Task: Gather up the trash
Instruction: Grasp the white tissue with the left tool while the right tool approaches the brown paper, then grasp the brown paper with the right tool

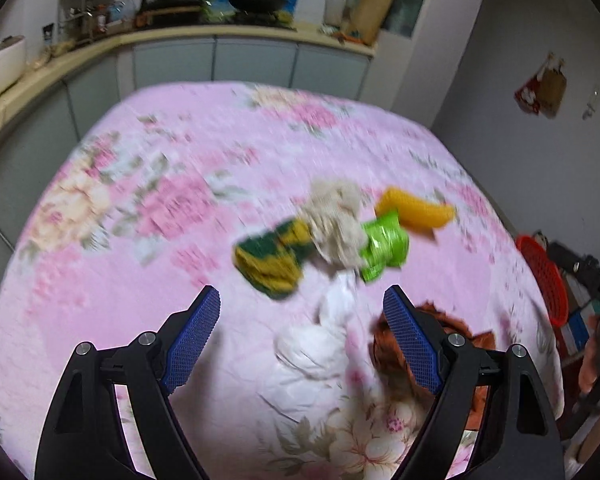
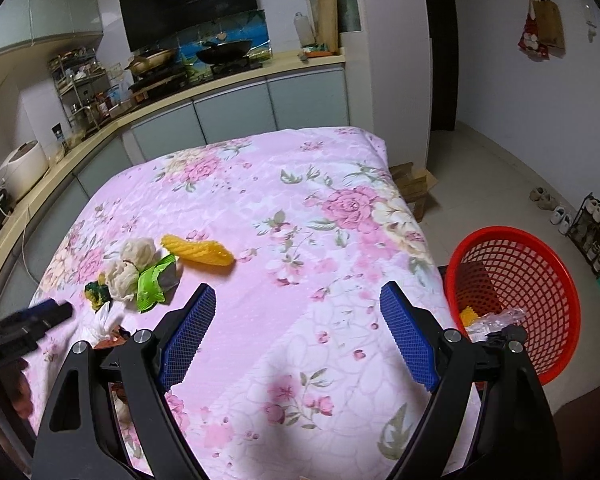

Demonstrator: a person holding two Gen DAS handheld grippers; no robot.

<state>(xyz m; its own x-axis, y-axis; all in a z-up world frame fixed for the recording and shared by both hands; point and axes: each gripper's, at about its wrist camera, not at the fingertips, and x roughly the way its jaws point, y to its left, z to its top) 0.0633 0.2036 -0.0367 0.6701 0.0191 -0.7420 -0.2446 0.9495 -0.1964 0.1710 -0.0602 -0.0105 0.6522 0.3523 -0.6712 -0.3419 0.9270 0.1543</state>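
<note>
A heap of trash lies on the pink flowered tablecloth (image 1: 140,208): a green-and-yellow wrapper (image 1: 270,258), beige crumpled paper (image 1: 336,224), a bright green wrapper (image 1: 384,248) and an orange foam net (image 1: 416,212). Nearer to me lie a white crumpled tissue (image 1: 320,344) and a brown-red wrapper (image 1: 384,354). My left gripper (image 1: 302,296) is open just short of the heap, with the tissue between its fingers, untouched. My right gripper (image 2: 296,292) is open over bare cloth, the heap (image 2: 140,276) to its left. The red basket (image 2: 512,280) stands to its right, beside the table.
The basket holds a yellow piece (image 2: 469,315) and clear plastic (image 2: 500,320). A kitchen counter (image 2: 220,80) with a stove and a wok runs behind the table. A wooden stool (image 2: 414,188) and a shoe rack (image 2: 596,228) stand on the floor at right.
</note>
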